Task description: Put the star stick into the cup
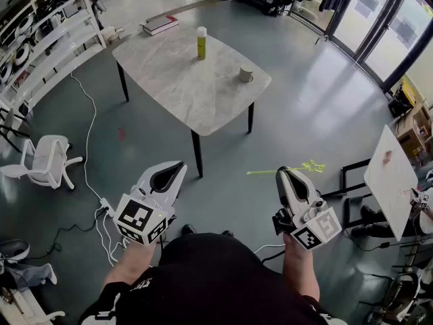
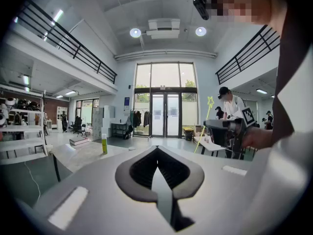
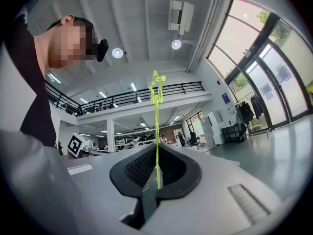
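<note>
jaws on thin neon star stick (image 3: 157, 131)

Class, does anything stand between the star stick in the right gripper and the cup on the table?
Nothing visible does. The right gripper, shut on the star stick, faces only floor and tabletop before the cup. The yellow bottle stands farther back, left of it.

The cup (image 1: 245, 75) sits too small for you to see inside. The lower end of the star stick (image 3: 156, 116) hides inside your right gripper (image 3: 156, 155).
</note>
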A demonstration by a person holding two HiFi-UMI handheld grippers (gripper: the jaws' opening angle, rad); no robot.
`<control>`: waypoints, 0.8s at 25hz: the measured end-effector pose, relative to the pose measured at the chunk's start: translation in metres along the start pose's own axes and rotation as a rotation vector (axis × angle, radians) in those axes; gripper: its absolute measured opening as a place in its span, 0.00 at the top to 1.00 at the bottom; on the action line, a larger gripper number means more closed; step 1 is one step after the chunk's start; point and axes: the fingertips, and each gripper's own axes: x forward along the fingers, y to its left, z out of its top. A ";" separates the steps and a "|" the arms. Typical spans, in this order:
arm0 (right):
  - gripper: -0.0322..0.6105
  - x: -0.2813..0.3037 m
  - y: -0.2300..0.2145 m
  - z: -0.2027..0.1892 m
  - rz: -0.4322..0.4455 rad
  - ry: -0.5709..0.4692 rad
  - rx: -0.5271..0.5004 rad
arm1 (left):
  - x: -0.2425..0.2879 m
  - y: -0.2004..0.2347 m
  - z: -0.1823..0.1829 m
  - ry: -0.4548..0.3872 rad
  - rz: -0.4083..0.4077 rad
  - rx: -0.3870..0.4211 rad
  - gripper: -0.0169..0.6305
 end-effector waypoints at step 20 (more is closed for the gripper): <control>0.91 -0.054 -0.022 0.007 0.064 -0.021 0.046 | 0.017 -0.054 -0.001 -0.017 0.017 -0.034 0.97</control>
